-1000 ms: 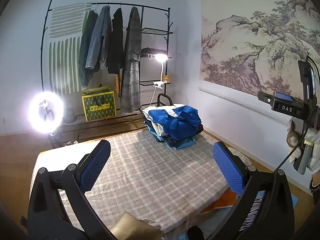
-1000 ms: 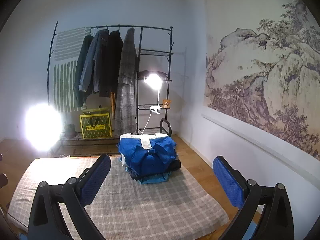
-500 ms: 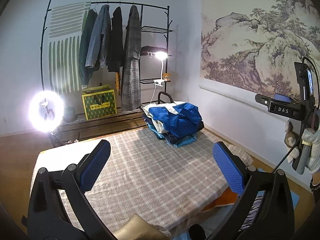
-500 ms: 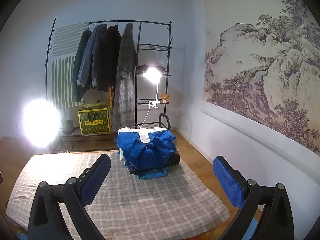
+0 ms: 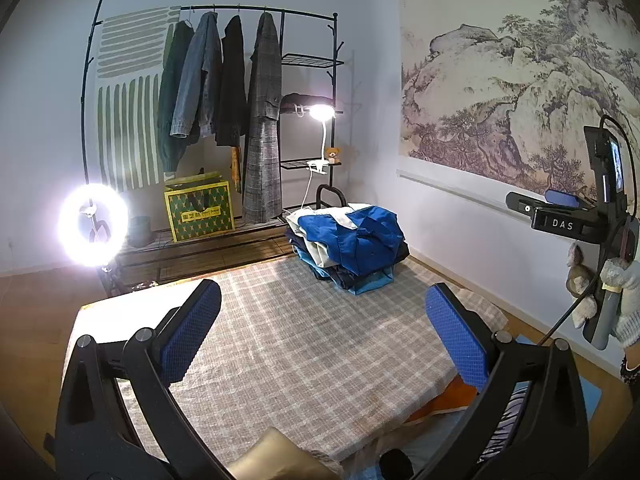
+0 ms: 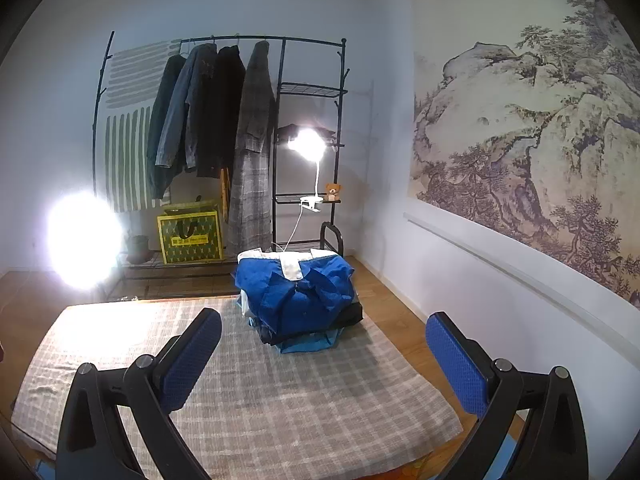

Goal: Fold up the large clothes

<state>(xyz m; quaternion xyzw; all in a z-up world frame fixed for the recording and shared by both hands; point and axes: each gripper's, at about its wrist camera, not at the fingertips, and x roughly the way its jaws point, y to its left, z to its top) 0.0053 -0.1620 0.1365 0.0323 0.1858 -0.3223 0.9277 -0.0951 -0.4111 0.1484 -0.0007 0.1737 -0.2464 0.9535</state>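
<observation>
A stack of folded clothes [image 5: 352, 246] [image 6: 298, 302], topped by a blue garment with a pale collar, sits at the far right corner of a table under a grey checked cloth [image 5: 304, 344] [image 6: 248, 392]. My left gripper [image 5: 326, 332] hovers open over the near part of the cloth, nothing between its blue pads. My right gripper [image 6: 324, 356] is open too, held above the cloth just short of the stack. In the left wrist view the right gripper's body [image 5: 600, 216] shows at the right edge, held by a gloved hand [image 5: 624, 300].
A clothes rack [image 5: 224, 112] with several hanging coats stands behind the table, beside a ring light [image 5: 94, 224], a clip lamp [image 5: 322, 114] and a green-yellow bag [image 5: 200, 210]. A wall with a landscape painting runs along the right. Orange and striped fabric [image 5: 452, 400] lies below the table's near right edge.
Both cameras drifted slightly; the folded stack sits a little lower and closer in the right wrist view. Both grippers stayed open and nothing was picked up.
</observation>
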